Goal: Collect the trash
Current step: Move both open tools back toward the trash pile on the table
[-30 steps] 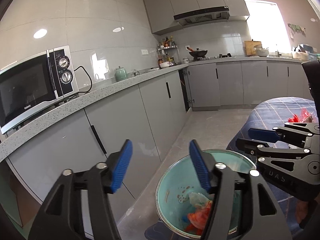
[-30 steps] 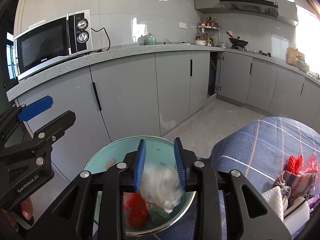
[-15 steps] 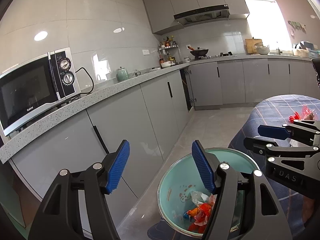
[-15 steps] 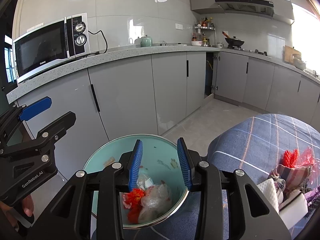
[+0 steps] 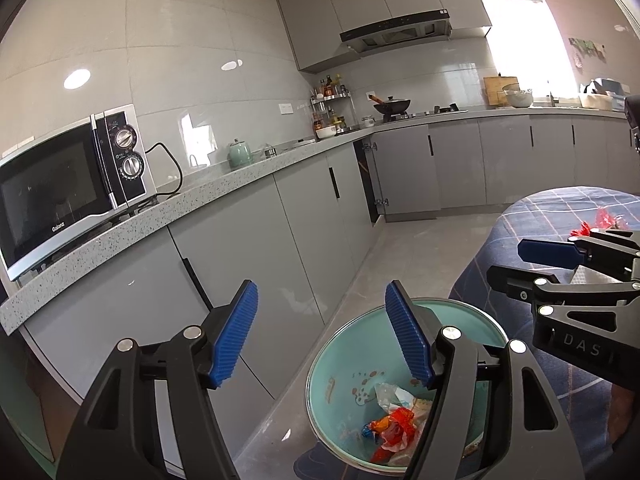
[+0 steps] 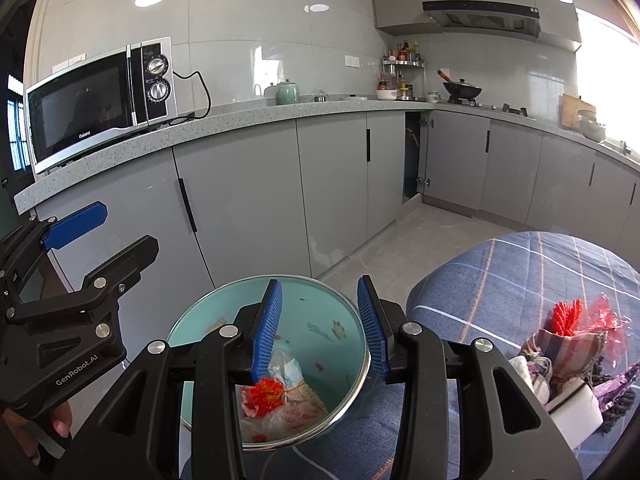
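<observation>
A teal trash bin (image 6: 328, 320) with a metal rim stands beside the table and holds red and clear wrappers (image 6: 276, 396); it also shows in the left wrist view (image 5: 344, 384). My right gripper (image 6: 320, 328) is open and empty above the bin. My left gripper (image 5: 322, 336) is open and empty, above the bin's left side. More trash (image 6: 572, 336) lies on the blue plaid tablecloth (image 6: 500, 276): red netting, a red wrapper, a striped cloth, a white block and a purple wrapper.
Grey kitchen cabinets (image 6: 248, 208) run along the wall behind the bin, under a speckled counter with a microwave (image 6: 100, 100) and a green kettle (image 6: 289, 93). A wok (image 6: 462, 89) sits on the stove at the back. Grey floor lies between cabinets and table.
My right gripper let go of a white crumpled piece, which dropped into the bin. Its jaws opened wider. Both grippers lifted slightly.
</observation>
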Demonstrator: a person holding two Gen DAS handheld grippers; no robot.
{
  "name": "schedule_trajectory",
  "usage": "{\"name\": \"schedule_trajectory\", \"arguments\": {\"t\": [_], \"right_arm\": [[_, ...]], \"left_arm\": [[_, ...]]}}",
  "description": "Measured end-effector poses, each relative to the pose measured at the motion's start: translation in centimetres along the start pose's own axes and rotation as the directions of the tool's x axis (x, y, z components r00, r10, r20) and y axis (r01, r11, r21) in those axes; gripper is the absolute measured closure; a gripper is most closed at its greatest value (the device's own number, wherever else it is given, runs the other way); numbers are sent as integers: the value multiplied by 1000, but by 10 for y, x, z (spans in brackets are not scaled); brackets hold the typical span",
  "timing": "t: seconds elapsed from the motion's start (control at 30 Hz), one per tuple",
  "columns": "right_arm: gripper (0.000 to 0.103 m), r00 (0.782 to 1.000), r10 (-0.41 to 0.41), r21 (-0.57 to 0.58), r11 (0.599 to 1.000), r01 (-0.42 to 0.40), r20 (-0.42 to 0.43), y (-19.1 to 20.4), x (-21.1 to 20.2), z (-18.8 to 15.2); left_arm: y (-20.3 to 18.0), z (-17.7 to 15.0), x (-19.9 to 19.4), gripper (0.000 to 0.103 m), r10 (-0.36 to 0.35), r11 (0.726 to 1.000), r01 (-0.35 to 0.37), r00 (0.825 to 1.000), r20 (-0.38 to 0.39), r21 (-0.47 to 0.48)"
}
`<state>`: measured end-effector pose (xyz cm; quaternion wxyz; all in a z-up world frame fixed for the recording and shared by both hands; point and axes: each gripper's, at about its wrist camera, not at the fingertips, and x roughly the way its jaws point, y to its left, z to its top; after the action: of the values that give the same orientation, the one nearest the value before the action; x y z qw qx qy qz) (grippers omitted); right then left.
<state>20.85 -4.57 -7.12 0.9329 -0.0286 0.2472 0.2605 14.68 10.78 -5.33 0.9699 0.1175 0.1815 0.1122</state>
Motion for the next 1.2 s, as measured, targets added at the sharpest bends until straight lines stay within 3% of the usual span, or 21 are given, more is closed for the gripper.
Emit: {"name": "schedule_trajectory", "arguments": {"t": [0.7, 1.2], "right_arm": [[62, 998, -44, 46, 998, 43, 40, -33, -44, -7], [56, 984, -168, 85, 983, 163, 53, -90, -117, -38]], "left_arm": [[-16, 9, -13, 32, -16, 999, 16, 1000, 25, 29], [-77, 16, -33, 27, -155, 986, 152, 987, 44, 72]]}}
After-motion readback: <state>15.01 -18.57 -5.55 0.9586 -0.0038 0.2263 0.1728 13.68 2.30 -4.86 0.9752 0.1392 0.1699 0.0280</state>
